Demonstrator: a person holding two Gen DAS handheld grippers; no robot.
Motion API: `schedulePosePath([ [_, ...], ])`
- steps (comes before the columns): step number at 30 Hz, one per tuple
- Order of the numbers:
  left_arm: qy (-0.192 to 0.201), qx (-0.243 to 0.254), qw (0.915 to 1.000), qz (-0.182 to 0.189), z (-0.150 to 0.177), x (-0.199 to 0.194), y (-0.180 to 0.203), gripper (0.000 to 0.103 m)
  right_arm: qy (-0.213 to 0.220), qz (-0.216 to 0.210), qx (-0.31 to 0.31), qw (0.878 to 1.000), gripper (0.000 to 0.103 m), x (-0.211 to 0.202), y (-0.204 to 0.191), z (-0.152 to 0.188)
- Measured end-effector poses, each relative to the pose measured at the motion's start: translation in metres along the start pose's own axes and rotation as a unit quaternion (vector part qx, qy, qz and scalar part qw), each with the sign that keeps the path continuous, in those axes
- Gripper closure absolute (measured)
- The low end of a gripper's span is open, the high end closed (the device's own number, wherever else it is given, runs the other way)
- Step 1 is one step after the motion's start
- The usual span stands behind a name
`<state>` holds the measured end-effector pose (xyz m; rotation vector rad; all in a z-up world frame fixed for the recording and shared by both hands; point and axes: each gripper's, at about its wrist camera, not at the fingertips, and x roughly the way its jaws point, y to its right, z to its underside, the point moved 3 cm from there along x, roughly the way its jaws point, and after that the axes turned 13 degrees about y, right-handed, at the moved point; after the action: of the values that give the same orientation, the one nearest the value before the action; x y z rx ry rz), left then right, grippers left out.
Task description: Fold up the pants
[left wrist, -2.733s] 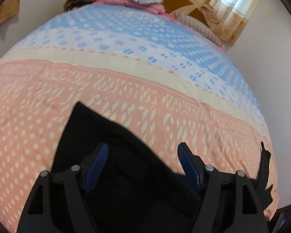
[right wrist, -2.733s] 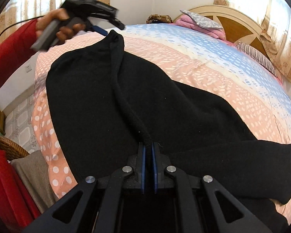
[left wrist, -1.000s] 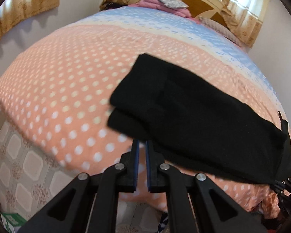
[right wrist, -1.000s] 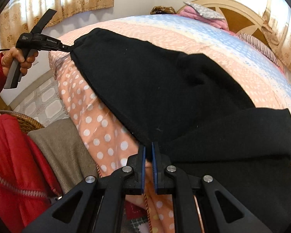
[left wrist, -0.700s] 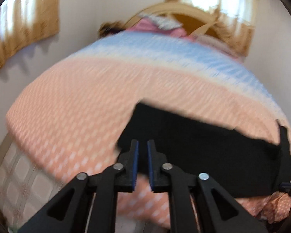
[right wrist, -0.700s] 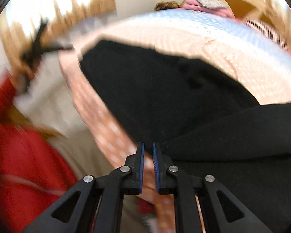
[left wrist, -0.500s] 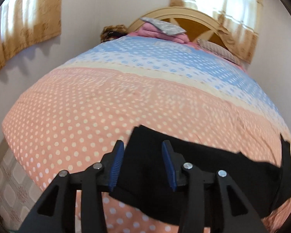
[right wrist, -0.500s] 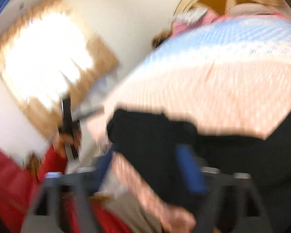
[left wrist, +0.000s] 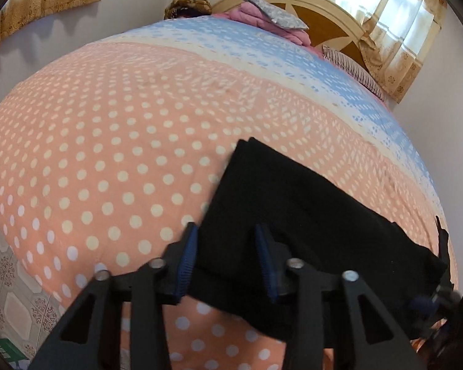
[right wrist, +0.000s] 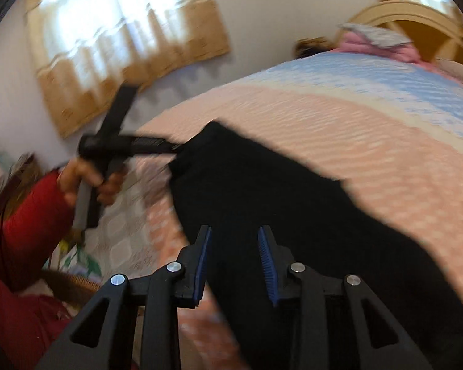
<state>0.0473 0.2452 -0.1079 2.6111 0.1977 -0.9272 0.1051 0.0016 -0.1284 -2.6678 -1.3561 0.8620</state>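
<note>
Only right view, blurry, shows hand [right wrist: 89,182]; both tongs [left wrist: 228,259] [right wrist: 234,259] closing, apparently gripless, over pants [left wrist: 308,215].

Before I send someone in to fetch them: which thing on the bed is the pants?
Find the bed with the peach polka-dot cover. At its near edge lies a flat black folded cloth, the pants. They are the only black thing there; the pink bedding sits far off by the headboard.

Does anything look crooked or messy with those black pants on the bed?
Slightly. The pants lie askew near the bed's edge, and a lower layer sticks out unevenly under the top fold at the near end. No damage is visible.
</note>
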Motion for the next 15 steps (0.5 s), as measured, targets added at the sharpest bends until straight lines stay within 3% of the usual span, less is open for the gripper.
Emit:
schedulePosePath([
  [1, 0.0, -0.002, 1.0, 0.005, 0.0, -0.001, -0.001, 0.083, -0.015, -0.001, -0.014, 1.0, 0.07, 0.01, -0.008, 0.006],
  [4, 0.003, 0.003, 0.9998, 0.017, 0.0, -0.007, 0.003, 0.087, -0.053, 0.028, -0.057, 0.997, 0.07, 0.039, -0.018, 0.023],
  [6, 0.012, 0.031, 0.9994, 0.013, -0.001, -0.017, 0.009, 0.088, -0.045, 0.046, -0.093, 0.994, 0.07, 0.045, -0.022, 0.031],
  [7, 0.014, 0.038, 0.9991, 0.011, -0.002, -0.019, 0.01, 0.088, -0.045, 0.05, -0.098, 0.993, 0.079, 0.045, -0.023, 0.031],
  [8, 0.017, 0.047, 0.9987, 0.013, -0.004, -0.024, 0.012, 0.088, -0.047, 0.051, -0.093, 0.993, 0.1, 0.043, -0.021, 0.029],
  [11, 0.023, 0.06, 0.9979, 0.008, -0.007, -0.03, 0.011, 0.088, -0.045, 0.02, -0.051, 0.997, 0.1, 0.033, -0.017, 0.022],
  [15, 0.003, 0.064, 0.9978, -0.016, 0.0, -0.018, -0.004, 0.085, -0.054, -0.02, -0.031, 0.998, 0.1, 0.028, -0.026, 0.032],
])
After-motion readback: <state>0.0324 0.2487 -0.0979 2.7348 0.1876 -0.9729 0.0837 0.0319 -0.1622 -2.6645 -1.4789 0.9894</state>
